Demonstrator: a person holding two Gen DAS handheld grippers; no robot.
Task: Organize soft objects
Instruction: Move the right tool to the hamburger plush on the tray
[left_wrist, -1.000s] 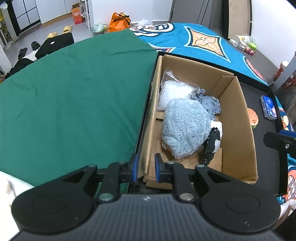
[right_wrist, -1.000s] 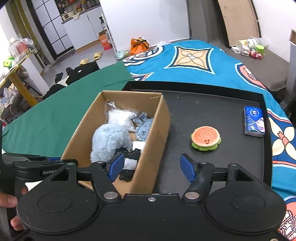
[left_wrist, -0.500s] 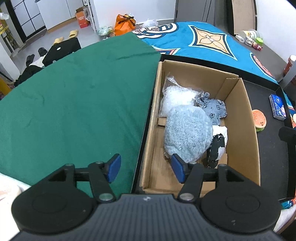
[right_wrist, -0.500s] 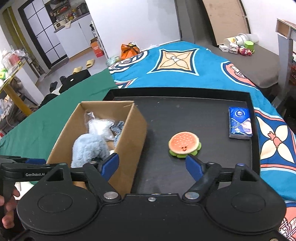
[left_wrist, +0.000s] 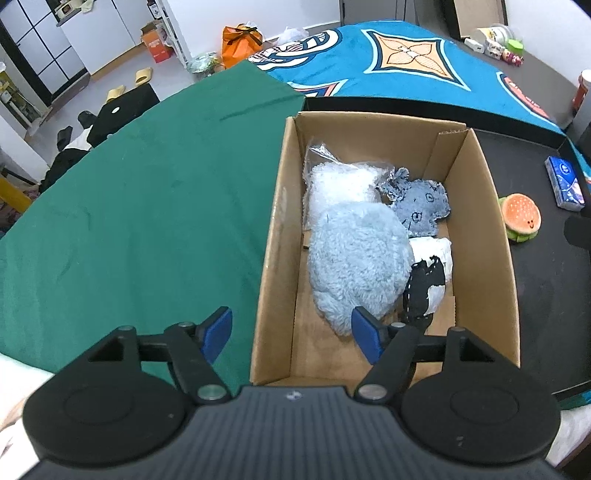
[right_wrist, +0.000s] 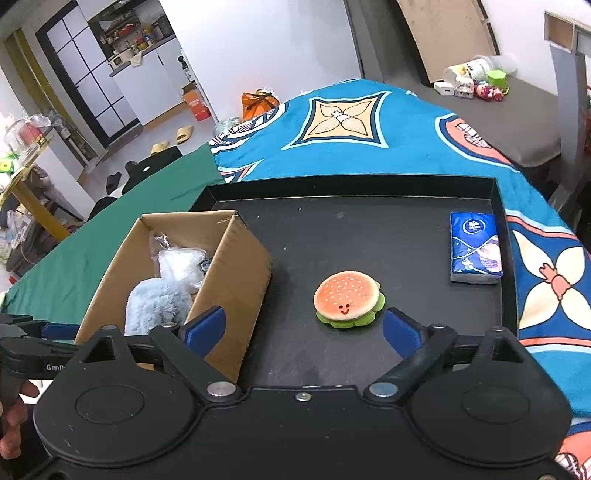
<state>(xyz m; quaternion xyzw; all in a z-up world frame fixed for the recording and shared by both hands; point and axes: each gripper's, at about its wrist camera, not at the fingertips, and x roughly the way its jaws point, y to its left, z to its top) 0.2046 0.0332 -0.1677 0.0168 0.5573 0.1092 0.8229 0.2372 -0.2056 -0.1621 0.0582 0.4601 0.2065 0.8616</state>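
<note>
A cardboard box (left_wrist: 487, 236) (right_wrist: 240, 273) stands at the left of a black tray (right_wrist: 369, 229). Inside lie a fluffy light-blue plush (left_wrist: 358, 262) (right_wrist: 155, 306), a white fluffy item in a clear bag (left_wrist: 340, 184), a grey-blue fabric toy (left_wrist: 421, 206) and a black-and-white soft piece (left_wrist: 428, 280). A burger plush (right_wrist: 349, 299) (left_wrist: 521, 218) lies on the tray right of the box. My left gripper (left_wrist: 291, 332) hovers over the box's near left wall, jaws opening, nothing held. My right gripper (right_wrist: 303, 328) hangs just short of the burger, jaws opening, empty.
A blue tissue pack (right_wrist: 474, 247) lies at the tray's right side. A green cloth (left_wrist: 147, 206) covers the surface left of the box, a blue patterned blanket (right_wrist: 351, 125) lies behind. A person's hand (right_wrist: 11, 417) holds the left gripper's handle.
Both grippers opened wide. The left one let go of the box's near wall and drew back. The right one shifted right, from the box's wall toward the burger plush.
</note>
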